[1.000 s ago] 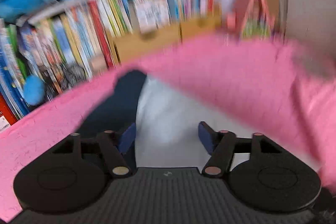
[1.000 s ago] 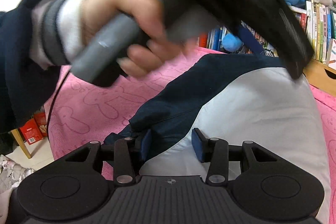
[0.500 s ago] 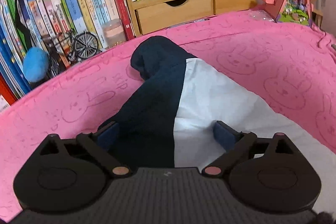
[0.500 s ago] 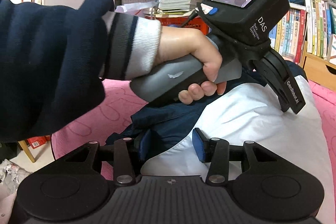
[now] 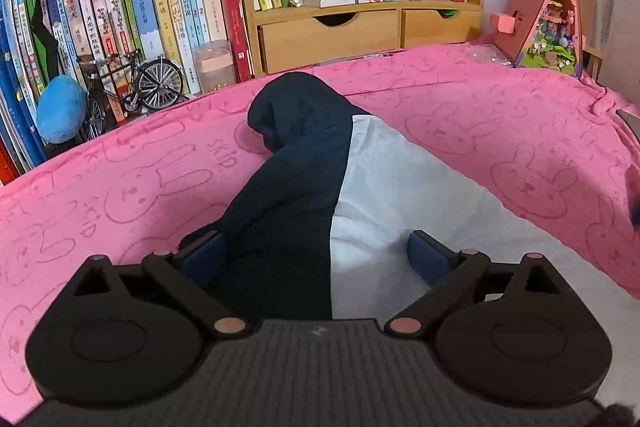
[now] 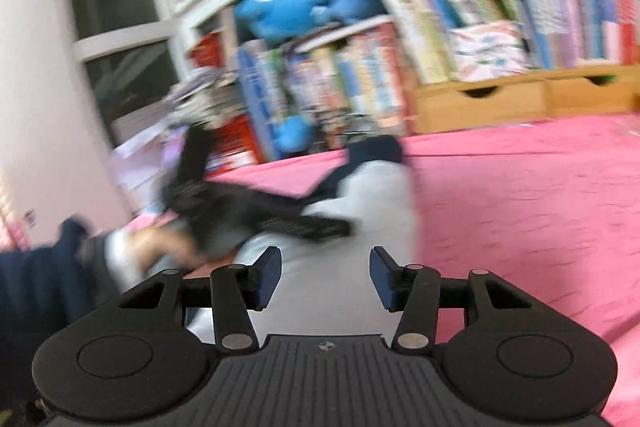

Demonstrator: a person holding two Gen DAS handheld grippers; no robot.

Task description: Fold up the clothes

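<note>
A navy and white garment [image 5: 320,195] lies folded lengthwise on the pink bunny-print cloth [image 5: 500,131], navy half on the left, white half on the right. My left gripper [image 5: 316,255] is open wide and low over its near end, one finger on each side of the colour seam. In the right wrist view, which is blurred, the garment [image 6: 372,195] stretches away ahead. My right gripper [image 6: 325,277] is open and empty above its white near part. The left gripper [image 6: 256,215] and the hand holding it show at the left there.
A bookshelf with books, a model bicycle [image 5: 132,87], a blue plush [image 5: 60,107] and wooden drawers [image 5: 360,31] runs along the far edge. A pink toy house [image 5: 548,19] stands at the far right. A window and wall are on the left [image 6: 100,27].
My right gripper has lifted off the garment, opened wider and swung back and right. My left gripper has settled low over the garment's near end, still open.
</note>
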